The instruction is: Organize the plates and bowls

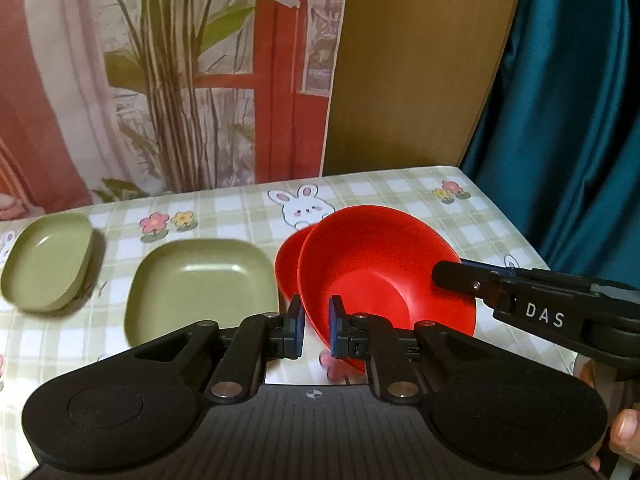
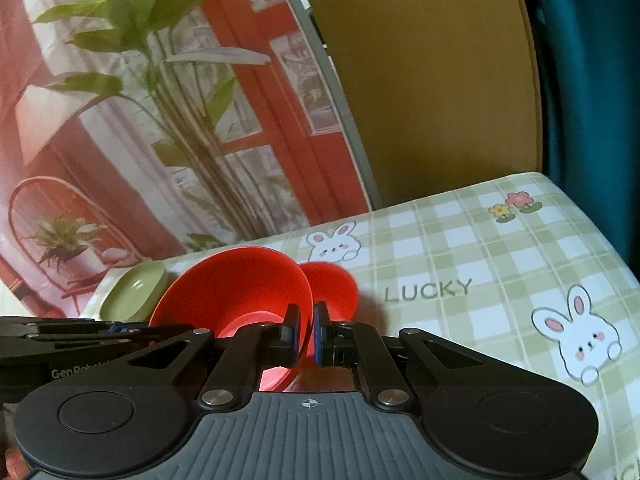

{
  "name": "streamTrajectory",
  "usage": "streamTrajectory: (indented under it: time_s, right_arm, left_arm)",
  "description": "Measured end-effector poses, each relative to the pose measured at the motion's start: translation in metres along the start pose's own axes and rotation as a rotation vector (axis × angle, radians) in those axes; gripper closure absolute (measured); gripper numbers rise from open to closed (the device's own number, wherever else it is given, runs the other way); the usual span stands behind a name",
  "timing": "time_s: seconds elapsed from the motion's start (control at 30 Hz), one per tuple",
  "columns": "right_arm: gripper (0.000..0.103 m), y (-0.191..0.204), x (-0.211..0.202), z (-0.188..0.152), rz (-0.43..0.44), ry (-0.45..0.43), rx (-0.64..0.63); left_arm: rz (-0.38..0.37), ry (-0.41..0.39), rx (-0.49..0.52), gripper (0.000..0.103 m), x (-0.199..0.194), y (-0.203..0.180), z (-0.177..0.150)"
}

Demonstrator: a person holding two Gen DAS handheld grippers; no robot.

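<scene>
Over the surface (image 1: pixel 400 196), a red bowl (image 1: pixel 380 264) is carried tilted, just above a second red bowl (image 1: pixel 290 264) that rests beside it. The left hand-held gripper (image 1: pixel 316 330) is clenched on the near rim of the carried bowl; the right hand-held gripper (image 2: pixel 306 334) is clenched on the opposite rim. Both point downward toward the surface, converging from either side.

Progress appears partial. Nesting the red bowls looks to be the step in hand and is not yet done. A large green plate (image 1: pixel 200 280) lies just left of the red bowls; a small green plate (image 1: pixel 48 264) lies further left, apart from it. These two remain unstacked. A fingertip (image 1: pixel 624 428) shows at the lower right edge.
</scene>
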State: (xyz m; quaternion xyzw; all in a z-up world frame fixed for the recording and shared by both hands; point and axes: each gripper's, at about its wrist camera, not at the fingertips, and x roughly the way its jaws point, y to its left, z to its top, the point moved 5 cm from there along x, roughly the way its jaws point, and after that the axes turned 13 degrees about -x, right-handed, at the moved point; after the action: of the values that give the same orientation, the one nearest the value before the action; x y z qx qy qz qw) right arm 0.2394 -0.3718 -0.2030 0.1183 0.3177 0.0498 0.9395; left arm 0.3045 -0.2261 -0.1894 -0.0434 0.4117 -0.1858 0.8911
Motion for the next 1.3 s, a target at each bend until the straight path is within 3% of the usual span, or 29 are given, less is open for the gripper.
streamTrajectory:
  time_s: [0.5,0.87,1.2,1.3]
  right_arm:
    - [0.097,-0.019,0.062,0.017,-0.016,0.022,-0.041]
    - [0.097,-0.024,0.073,0.007,-0.011,0.053,-0.036]
    - [0.096,-0.024,0.074,0.002,-0.028,0.057,-0.056]
    - [0.096,-0.023,0.073,0.002,-0.033,0.053,-0.062]
  left_arm:
    - [0.033,0.002,0.029,0.089,0.054,0.003,0.026]
    - [0.067,0.032,0.075,0.089,0.068,0.006,0.021]
    - [0.06,0.101,0.059,0.088,0.075,0.01,0.019]
    - [0.067,0.111,0.045,0.08,0.077,0.012,0.018]
